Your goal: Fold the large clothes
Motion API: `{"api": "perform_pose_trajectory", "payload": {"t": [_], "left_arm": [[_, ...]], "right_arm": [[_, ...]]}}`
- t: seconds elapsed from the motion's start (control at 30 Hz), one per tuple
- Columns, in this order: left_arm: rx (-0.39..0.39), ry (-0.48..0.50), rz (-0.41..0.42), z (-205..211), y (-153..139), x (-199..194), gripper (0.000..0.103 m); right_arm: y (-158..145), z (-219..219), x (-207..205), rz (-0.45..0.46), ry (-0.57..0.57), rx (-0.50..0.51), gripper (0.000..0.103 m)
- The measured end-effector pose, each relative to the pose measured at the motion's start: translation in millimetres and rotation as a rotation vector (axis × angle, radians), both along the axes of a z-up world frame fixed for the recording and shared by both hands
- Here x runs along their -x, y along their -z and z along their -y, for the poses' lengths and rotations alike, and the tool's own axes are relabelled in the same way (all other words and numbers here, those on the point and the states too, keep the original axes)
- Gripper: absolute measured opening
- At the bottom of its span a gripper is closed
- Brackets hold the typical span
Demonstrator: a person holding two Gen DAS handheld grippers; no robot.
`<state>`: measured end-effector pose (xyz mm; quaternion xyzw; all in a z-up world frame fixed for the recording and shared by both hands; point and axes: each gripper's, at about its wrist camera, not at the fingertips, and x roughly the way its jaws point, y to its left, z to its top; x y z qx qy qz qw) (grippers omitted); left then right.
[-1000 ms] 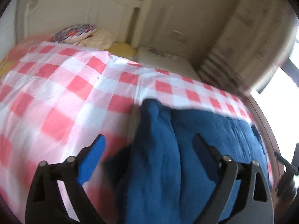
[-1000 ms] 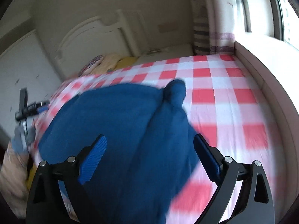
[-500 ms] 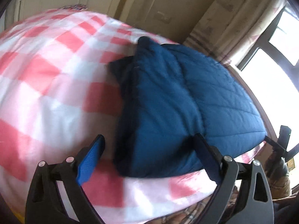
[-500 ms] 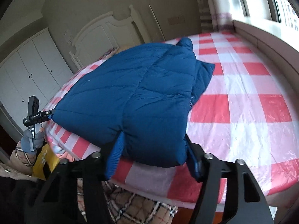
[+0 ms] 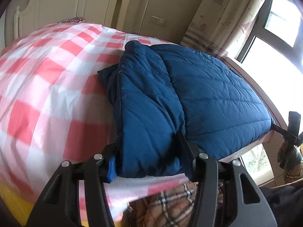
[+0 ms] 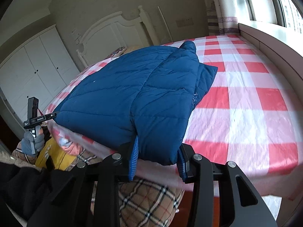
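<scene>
A blue quilted jacket (image 5: 198,98) lies folded on a bed with a red-and-white checked sheet (image 5: 47,79), its near hem at the bed's front edge. My left gripper (image 5: 149,160) is closed on the left near corner of the jacket. My right gripper (image 6: 157,157) is closed on the right near corner of the jacket (image 6: 132,94). In the left wrist view the right gripper (image 5: 291,130) shows far right at the jacket's other corner. In the right wrist view the left gripper (image 6: 37,119) shows far left, held by a gloved hand.
A white headboard (image 6: 113,32) stands at the far end of the bed, with pillows (image 5: 71,20) before it. A wardrobe (image 6: 32,71) stands left, curtain and window (image 5: 280,19) right. The person's plaid clothing (image 6: 151,200) is against the bed's front edge.
Both grippers dropped to the jacket's near hem at the bed's front edge and closed from wide open onto its two corners.
</scene>
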<state>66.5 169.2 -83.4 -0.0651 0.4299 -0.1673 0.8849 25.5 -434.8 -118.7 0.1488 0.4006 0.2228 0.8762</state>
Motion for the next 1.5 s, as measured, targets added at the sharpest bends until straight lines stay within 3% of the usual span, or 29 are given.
{"api": "perform_pose_trajectory", "payload": {"t": [0.13, 0.2, 0.27, 0.33, 0.43, 0.53, 0.63, 0.77, 0.87, 0.93, 1.07, 1.1, 1.13, 1.3, 1.5], "left_arm": [[0.008, -0.011, -0.010, -5.2, -0.3, 9.0, 0.056], [0.000, -0.038, -0.013, -11.0, -0.2, 8.6, 0.071], [-0.022, -0.071, -0.001, -16.7, -5.0, 6.0, 0.085], [-0.074, -0.154, 0.050, -24.8, -21.8, 4.0, 0.088], [-0.121, -0.206, 0.148, -22.6, -56.3, -3.4, 0.101], [-0.123, -0.199, 0.276, 3.9, -100.2, -19.2, 0.101], [-0.138, -0.189, 0.346, 42.9, -131.2, -43.4, 0.101], [-0.156, -0.132, 0.320, 102.6, -141.2, -96.4, 0.101], [-0.203, -0.115, 0.214, 142.9, -116.5, -150.1, 0.101], [-0.251, -0.096, 0.152, 167.2, -92.4, -180.4, 0.101], [-0.365, -0.068, 0.063, 197.6, -27.9, -226.1, 0.101], [-0.388, -0.058, 0.002, 202.7, -6.8, -238.3, 0.101], [-0.373, -0.047, -0.071, 203.1, 8.0, -247.1, 0.101], [-0.297, -0.063, -0.082, 191.9, 20.5, -253.6, 0.101], [-0.278, -0.065, -0.082, 189.0, 24.0, -252.5, 0.101]], "right_arm": [[-1.7, -0.5, 12.9, -0.017, -0.018, -0.008, 0.042], [-3.4, 1.1, 18.9, -0.027, -0.008, 0.003, 0.046], [-5.2, 9.8, 18.6, -0.047, 0.026, 0.009, 0.056], [-16.9, 21.4, 16.6, -0.034, 0.099, 0.047, 0.068], [-47.7, 23.4, 5.0, 0.052, 0.162, 0.121, 0.070], [-93.7, 7.6, -21.3, 0.190, 0.194, 0.146, 0.097], [-140.5, -20.0, -54.1, 0.344, 0.229, 0.126, 0.098], [-167.8, -57.4, -98.1, 0.443, 0.264, 0.075, 0.098], [-152.1, -89.8, -159.8, 0.289, 0.247, 0.127, 0.098], [-121.4, -111.8, -200.9, 0.158, 0.227, 0.183, 0.098], [-51.3, -142.9, -248.6, -0.016, 0.172, 0.302, 0.098], [-17.4, -148.3, -263.5, -0.130, 0.149, 0.364, 0.098], [2.6, -151.1, -272.2, -0.212, 0.137, 0.348, 0.099], [10.3, -145.0, -274.7, -0.224, 0.143, 0.304, 0.099], [11.0, -142.2, -271.7, -0.211, 0.146, 0.287, 0.099]]}}
